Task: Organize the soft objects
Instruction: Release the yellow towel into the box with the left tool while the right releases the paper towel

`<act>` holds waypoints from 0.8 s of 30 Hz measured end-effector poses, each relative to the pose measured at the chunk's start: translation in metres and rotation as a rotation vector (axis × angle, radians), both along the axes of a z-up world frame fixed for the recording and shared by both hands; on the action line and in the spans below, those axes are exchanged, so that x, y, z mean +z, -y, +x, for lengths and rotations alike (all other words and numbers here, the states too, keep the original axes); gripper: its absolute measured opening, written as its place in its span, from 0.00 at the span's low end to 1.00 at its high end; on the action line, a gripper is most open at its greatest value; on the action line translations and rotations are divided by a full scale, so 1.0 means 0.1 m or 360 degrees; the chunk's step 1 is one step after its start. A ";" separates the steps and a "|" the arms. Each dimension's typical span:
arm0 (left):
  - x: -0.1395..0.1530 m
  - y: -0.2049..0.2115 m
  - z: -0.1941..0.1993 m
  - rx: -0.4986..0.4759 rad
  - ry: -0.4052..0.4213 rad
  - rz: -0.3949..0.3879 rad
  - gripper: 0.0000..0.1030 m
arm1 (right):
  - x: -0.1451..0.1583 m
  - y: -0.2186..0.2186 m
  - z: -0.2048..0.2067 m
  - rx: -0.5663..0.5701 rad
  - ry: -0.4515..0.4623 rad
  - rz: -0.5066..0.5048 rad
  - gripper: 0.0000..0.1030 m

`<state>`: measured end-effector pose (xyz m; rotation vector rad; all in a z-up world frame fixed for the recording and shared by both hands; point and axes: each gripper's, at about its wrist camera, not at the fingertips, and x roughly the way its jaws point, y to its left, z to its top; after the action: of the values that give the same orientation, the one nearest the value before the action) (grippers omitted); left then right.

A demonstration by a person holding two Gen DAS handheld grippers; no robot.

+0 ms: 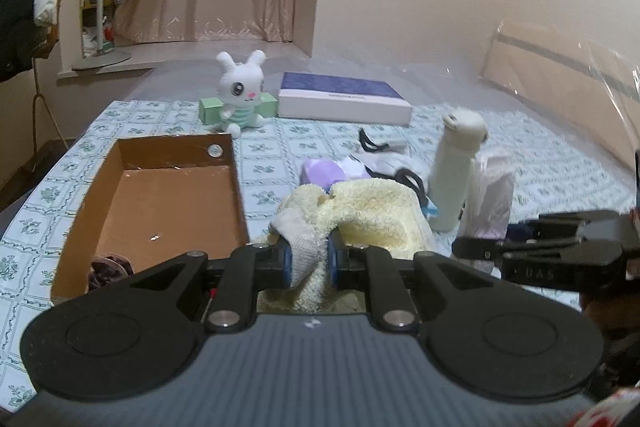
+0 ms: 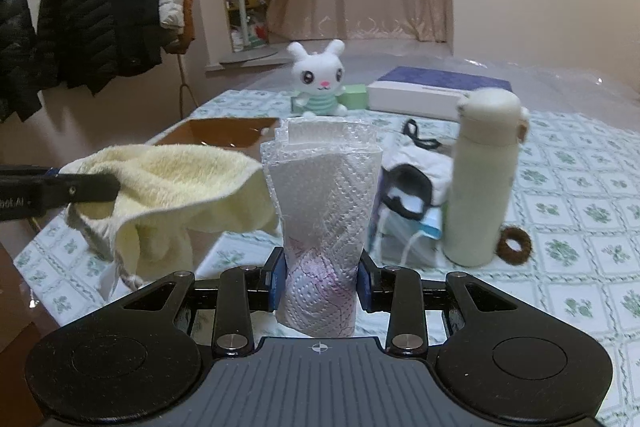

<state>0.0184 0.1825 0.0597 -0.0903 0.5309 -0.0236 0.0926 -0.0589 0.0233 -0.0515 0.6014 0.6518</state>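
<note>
Our left claw (image 1: 308,259) is clamped on a corner of the pale yellow towel (image 1: 372,215), the cloth bunched between its blue pads and the rest draping ahead and slightly right of the grip. Ahead and to the left of that claw sits the open cardboard box (image 1: 160,195) on the bench (image 1: 276,151), its long axis running away from us; a dark scrunchie (image 1: 110,269) already lies in its near corner. We judge the left side the nearer one to the box, so the towel's short swing leftward is the relation the next move turns on.

Our right claw (image 2: 318,283) is closed around the lower end of a wrapped pack of paper tissues (image 2: 324,211), held upright with its long axis pointing up and away from the grip. Left of it, the towel hangs from the other claw; the box lies beyond that, farther off for this side.

Right of the right claw stand a cream flask (image 2: 480,183) and a heap of face masks (image 2: 412,203), with a brown scrunchie (image 2: 514,245) just past the flask. Farther ahead sit a plush rabbit (image 2: 318,79), a green carton (image 2: 356,95) and a flat blue-and-white box (image 2: 432,89).
</note>
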 end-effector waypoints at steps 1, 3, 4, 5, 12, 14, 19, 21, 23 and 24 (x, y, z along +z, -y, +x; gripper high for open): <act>0.02 -0.05 0.01 0.0009 0.0003 -0.0016 0.14 | 0.01 -0.04 0.00 0.0007 0.0001 0.0005 0.35; 0.08 -0.15 0.02 0.0026 0.0015 -0.0026 0.14 | 0.05 -0.12 0.02 0.0025 0.0002 0.0011 0.35; 0.10 -0.20 0.02 0.0037 0.0019 -0.0024 0.14 | 0.07 -0.17 0.02 0.0037 0.0002 0.0013 0.35; 0.14 -0.25 0.02 0.0047 0.0024 -0.0020 0.14 | 0.09 -0.22 0.03 0.0053 0.0002 0.0014 0.35; 0.32 -0.57 0.08 0.0110 0.0068 0.0011 0.14 | 0.18 -0.65 0.12 0.0175 0.0005 0.0008 0.35; 0.36 -0.67 0.12 0.0129 0.0078 0.0022 0.14 | 0.20 -0.78 0.17 0.0206 0.0008 0.0009 0.35; 0.43 -0.91 0.22 0.0180 0.0097 0.0061 0.14 | 0.27 -1.09 0.30 0.0270 0.0037 0.0013 0.35; 0.44 -1.01 0.28 0.0201 0.0099 0.0078 0.14 | 0.29 -1.20 0.36 0.0290 0.0045 0.0017 0.35; 0.44 -1.10 0.34 0.0217 0.0100 0.0087 0.14 | 0.30 -1.31 0.44 0.0311 0.0047 0.0019 0.35; 0.43 -1.15 0.38 0.0225 0.0098 0.0087 0.14 | 0.30 -1.36 0.48 0.0319 0.0043 0.0022 0.35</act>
<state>0.0564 0.2977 0.1031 -0.0735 0.4625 0.1256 0.1405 0.0775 0.0538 -0.1088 0.5699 0.8480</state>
